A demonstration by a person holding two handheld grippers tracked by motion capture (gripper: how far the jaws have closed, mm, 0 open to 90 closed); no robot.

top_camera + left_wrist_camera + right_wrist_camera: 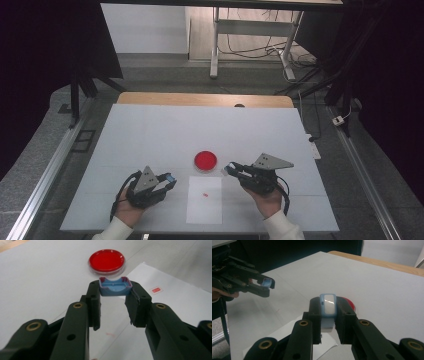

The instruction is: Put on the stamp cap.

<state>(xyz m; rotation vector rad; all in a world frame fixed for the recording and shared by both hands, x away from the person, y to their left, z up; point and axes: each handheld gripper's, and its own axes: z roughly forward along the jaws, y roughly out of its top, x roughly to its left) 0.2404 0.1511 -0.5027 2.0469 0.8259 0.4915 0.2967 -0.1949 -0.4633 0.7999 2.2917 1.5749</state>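
My left gripper (170, 179) (115, 290) is shut on a small blue plastic shell (115, 286) with a notched far edge, held just above the table. My right gripper (231, 170) (328, 305) is shut on a light blue case with a white glossy face (329, 304), held on edge. Between and beyond the two grippers sits a round red dish (205, 160) (107, 260); in the right gripper view its rim (351, 304) peeks out behind the jaws. That view also catches the left gripper (267, 284) at upper left, carrying the blue shell (266, 282).
A white paper sheet (204, 201) (160, 305) lies at the front of the white table (150, 135), with a tiny red tag (205, 194) (156, 290) on it. The table's wooden far edge (200, 98) and metal floor rails (45, 175) border the area.
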